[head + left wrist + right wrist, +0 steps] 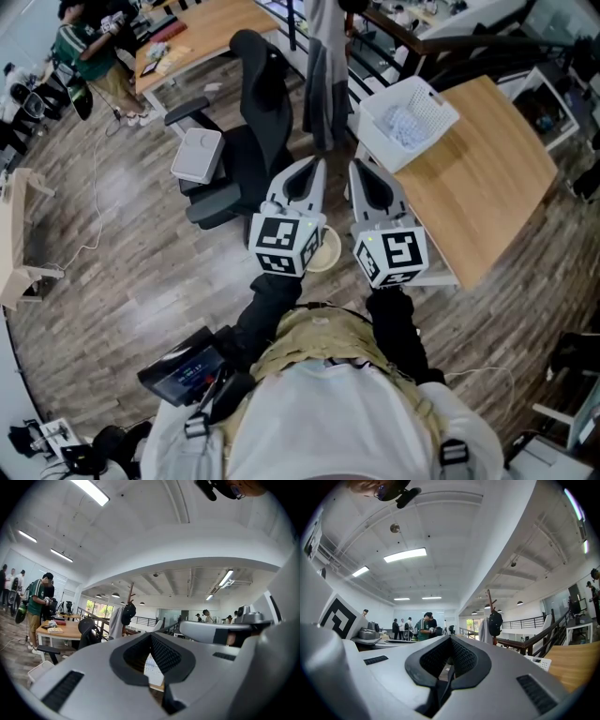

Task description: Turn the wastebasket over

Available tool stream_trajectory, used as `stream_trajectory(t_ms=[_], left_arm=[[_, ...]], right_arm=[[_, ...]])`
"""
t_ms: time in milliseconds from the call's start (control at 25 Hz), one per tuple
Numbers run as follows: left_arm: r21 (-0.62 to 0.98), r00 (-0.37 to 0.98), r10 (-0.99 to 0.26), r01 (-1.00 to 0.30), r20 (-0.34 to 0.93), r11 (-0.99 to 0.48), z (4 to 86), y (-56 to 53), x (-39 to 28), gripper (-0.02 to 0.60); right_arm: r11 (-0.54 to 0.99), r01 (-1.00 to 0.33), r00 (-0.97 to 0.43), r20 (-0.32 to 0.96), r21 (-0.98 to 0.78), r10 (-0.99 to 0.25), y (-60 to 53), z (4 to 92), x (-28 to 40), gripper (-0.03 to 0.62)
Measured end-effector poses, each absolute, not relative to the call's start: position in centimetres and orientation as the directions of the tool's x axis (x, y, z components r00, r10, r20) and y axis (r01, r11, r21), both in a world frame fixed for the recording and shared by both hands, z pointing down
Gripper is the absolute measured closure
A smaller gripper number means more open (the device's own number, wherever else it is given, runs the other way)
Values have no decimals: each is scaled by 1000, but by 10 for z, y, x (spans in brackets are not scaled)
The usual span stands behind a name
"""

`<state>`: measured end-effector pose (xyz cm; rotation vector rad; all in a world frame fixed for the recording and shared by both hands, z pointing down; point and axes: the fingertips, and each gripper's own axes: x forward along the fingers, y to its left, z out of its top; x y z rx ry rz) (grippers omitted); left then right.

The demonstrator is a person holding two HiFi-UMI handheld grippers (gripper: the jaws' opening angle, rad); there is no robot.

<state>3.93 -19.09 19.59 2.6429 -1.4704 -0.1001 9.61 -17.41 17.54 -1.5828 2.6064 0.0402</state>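
Note:
A white perforated wastebasket stands upright on the near corner of a wooden table, with crumpled paper inside. Both grippers are held side by side at chest height, pointing level toward it and well short of it. My left gripper has its jaws together except for a thin slit, through which a strip of the white basket shows; nothing is between them. My right gripper is shut and empty. The basket's rim shows to the right of the right gripper in its own view.
A black office chair with a white box on it stands left of the grippers. A coat stand with a grey garment rises ahead beside a railing. People stand at a far desk. A round cream object lies on the floor below.

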Motion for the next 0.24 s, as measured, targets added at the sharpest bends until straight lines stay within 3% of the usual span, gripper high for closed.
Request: stream_trajectory(t_ms=[240], left_arm=[[137, 526, -851, -843, 0, -521, 197, -189, 36, 580]], right_arm=[[462, -887, -458, -96, -23, -884, -171, 175, 92, 574]])
